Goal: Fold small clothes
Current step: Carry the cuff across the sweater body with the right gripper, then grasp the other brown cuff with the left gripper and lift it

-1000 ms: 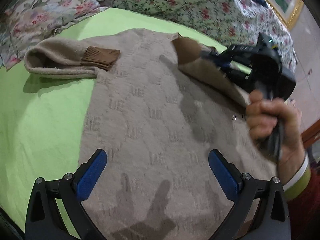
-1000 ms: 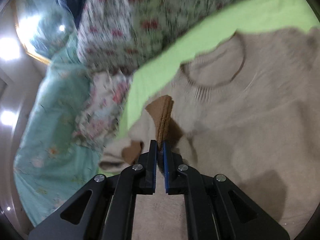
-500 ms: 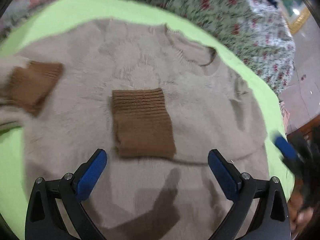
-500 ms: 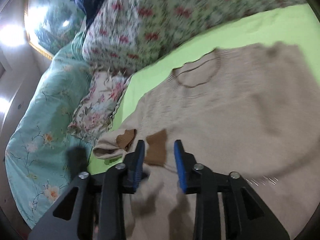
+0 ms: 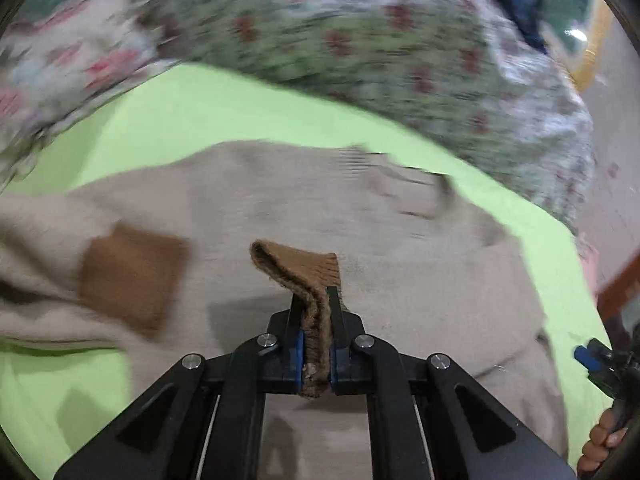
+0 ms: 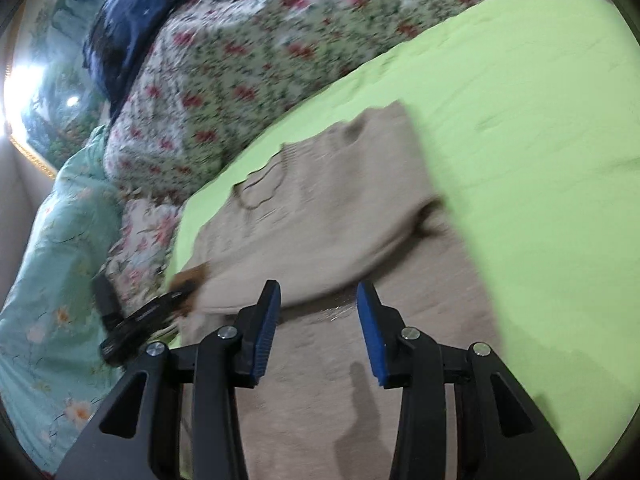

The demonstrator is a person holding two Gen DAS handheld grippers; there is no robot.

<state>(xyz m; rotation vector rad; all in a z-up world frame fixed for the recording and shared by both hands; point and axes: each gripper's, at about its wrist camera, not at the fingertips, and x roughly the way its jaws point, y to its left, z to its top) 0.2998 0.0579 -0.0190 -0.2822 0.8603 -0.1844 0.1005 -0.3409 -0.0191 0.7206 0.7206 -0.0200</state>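
So the left gripper [image 5: 316, 332] has its jaws clamped tight on a brown ribbed cuff [image 5: 308, 276], pinched edge-on w/ the loop of the cuff sticking up past the fingertips. The beige sweater [image 5: 360, 232] is lying flat on the lime green sheet [image 5: 208, 120], neckline pointing toward the floral quilt [image 5: 360, 40]. The other cuff [image 5: 128, 276] sits flat on the body off to the left, so that sleeve looks folded in already imo.

Right gripper [image 6: 318, 332] is hovering over the lower part of the sweater [image 6: 320, 220], jaws wide apart, nothing between them.

How I'd do this step: lift the cuff only enough to clear the knit, don't yank, bc the fabric is soft and will drag the whole body w/ it and wreck the flat lay. Carry the sleeve across so it lies straight on the torso, roughly mirroring the other cuff, then let go low so it doesn't flop crooked. Prob worth using the right one to pin the hem or side edge while the left pulls. Frames are pretty blurry btw, so can't tell how much sleeve is trailing behind the grip.
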